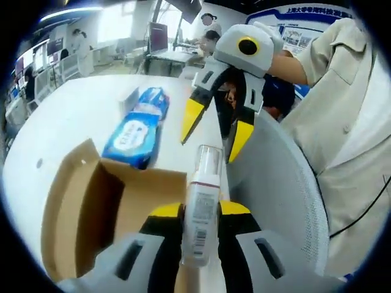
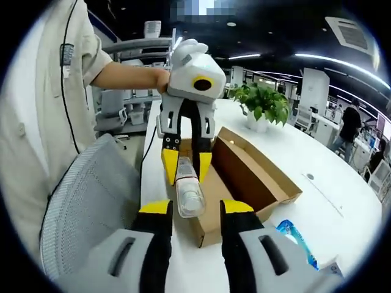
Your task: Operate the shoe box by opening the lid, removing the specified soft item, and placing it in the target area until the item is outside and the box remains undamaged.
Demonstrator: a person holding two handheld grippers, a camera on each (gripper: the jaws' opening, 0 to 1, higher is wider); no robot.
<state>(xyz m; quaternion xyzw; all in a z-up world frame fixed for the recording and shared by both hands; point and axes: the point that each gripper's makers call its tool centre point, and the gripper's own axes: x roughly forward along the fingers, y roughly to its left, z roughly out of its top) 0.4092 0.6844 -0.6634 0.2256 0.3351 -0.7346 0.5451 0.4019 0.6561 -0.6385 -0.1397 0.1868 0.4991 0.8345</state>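
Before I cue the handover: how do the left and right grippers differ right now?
The left gripper has its jaws shut on the bottle, while the right gripper stands open and holds nothing. The left gripper carries the bottle above the open box; the right gripper hangs beside it, over the table edge near the grey chair. Both have yellow-tipped jaws and face each other.

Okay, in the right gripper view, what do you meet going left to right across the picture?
Grey mesh office chair → clear plastic bottle held by the left gripper → open brown cardboard box → blue wet-wipes packet.
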